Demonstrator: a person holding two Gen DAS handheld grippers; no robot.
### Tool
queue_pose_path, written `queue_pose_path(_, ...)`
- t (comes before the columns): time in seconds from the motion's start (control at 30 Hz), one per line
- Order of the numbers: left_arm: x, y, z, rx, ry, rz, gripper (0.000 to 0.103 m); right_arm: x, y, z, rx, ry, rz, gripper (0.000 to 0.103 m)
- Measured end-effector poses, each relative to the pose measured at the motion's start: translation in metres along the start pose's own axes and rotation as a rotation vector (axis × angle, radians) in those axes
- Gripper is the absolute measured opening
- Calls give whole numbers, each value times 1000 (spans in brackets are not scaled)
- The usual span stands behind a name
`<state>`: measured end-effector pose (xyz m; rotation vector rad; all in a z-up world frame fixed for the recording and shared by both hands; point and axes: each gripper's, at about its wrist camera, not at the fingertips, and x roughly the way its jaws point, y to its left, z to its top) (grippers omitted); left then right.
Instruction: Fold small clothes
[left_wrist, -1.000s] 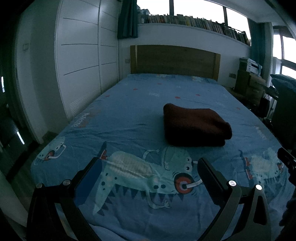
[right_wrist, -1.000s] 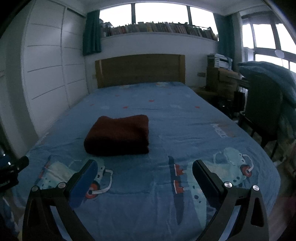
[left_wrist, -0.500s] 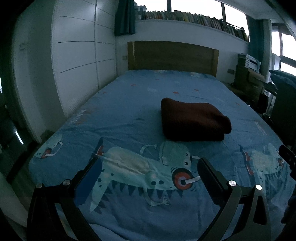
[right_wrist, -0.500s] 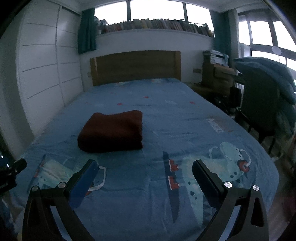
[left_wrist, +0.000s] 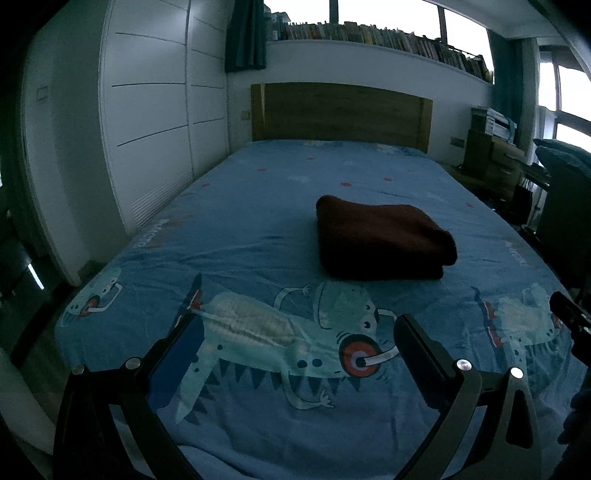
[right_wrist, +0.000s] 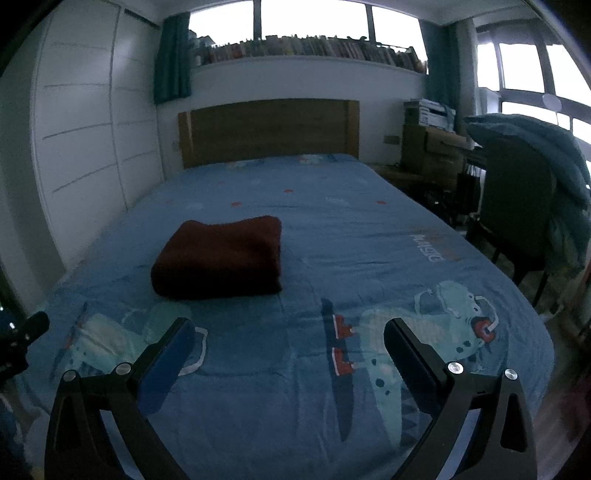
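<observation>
Two tongs hang over the foot end of the bed, both spread wide with nothing between their fingers. The left tongs (left_wrist: 297, 332) show a blue-padded finger on one side and a dark finger on the other, and through the gap lies the printed cartoon plane-creature (left_wrist: 295, 339) of the bedsheet (left_wrist: 258, 221). The right tongs (right_wrist: 288, 336) stand released in the same way, above a printed dark stripe with red marks (right_wrist: 341, 347) on the sheet.

Ahead of the left tongs and a little to their right, well apart from the fingertips, sits the folded dark red garment (left_wrist: 380, 240), a thick tidy bundle resting flat on the sheet with its rounded fold toward the tongs. From the right tongs the same garment (right_wrist: 221, 254) lies ahead and to the left, also clear of the fingers. At the far right edge of the left view a dark piece of the other tongs pokes in, and a matching dark piece shows at the far left edge of the right view.

Farther out beyond the garment the bed runs to a wooden headboard (left_wrist: 340, 110). Above it a long shelf of books (left_wrist: 388, 37) lines the window. White panelled wardrobe doors (left_wrist: 147, 129) stand to the left of the tongs, and to the right is a dark chair (right_wrist: 517, 206) draped with a blue quilt (right_wrist: 546, 147).
</observation>
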<state>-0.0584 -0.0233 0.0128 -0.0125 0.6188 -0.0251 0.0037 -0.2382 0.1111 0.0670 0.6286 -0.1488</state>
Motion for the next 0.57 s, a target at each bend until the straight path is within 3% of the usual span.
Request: queue_pose_path(0.57,-3,-7,1,16,2,-6,101,1,-4,-5,0,10,-14,102)
